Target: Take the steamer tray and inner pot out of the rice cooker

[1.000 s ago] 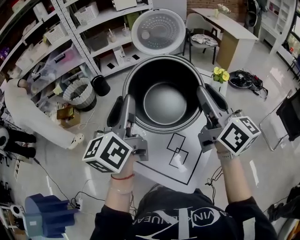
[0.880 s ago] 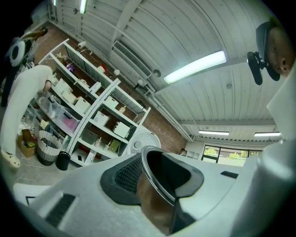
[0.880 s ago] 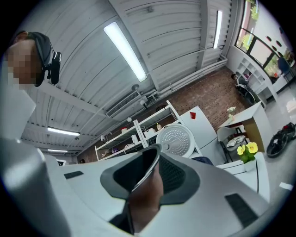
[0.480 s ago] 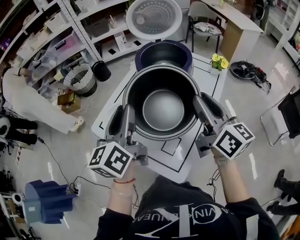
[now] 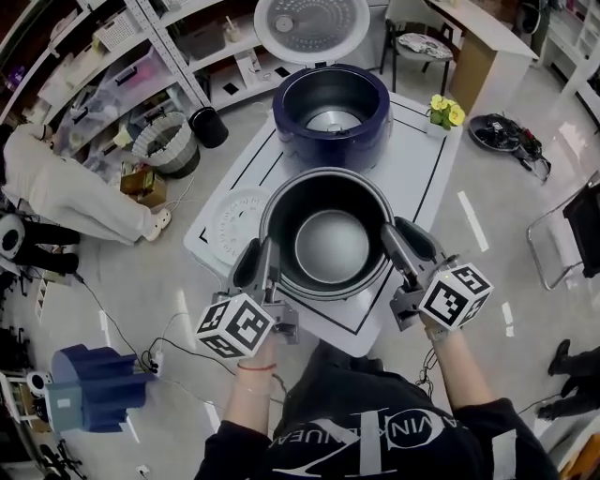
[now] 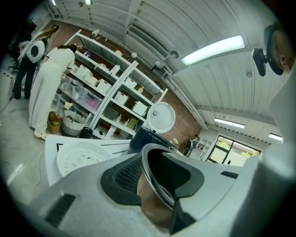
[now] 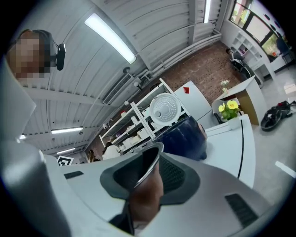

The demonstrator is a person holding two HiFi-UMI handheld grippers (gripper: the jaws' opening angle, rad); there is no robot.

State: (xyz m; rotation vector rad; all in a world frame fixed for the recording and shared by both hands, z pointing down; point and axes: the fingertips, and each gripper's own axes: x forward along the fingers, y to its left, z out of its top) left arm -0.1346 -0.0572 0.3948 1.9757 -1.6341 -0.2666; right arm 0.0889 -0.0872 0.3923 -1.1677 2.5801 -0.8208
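The dark metal inner pot (image 5: 328, 244) hangs empty over the near half of the white table (image 5: 427, 178). My left gripper (image 5: 265, 261) is shut on the pot's left rim, and my right gripper (image 5: 390, 246) is shut on its right rim. In the left gripper view the pot rim (image 6: 156, 183) runs between the pads; the right gripper view shows the rim (image 7: 149, 172) clamped the same way. The navy rice cooker (image 5: 330, 105) stands behind the pot with its lid (image 5: 312, 23) up. The white steamer tray (image 5: 234, 220) lies flat on the table's left side.
A small pot of yellow flowers (image 5: 442, 111) stands at the table's far right corner. A person in white (image 5: 56, 197) bends by the shelves at the left. A wicker basket (image 5: 164, 145) and a black bin (image 5: 206, 125) sit on the floor beyond the table.
Both grippers came down and toward me with the pot. It has moved from above the rice cooker to low over the table's near half, uncovering the cooker behind it.
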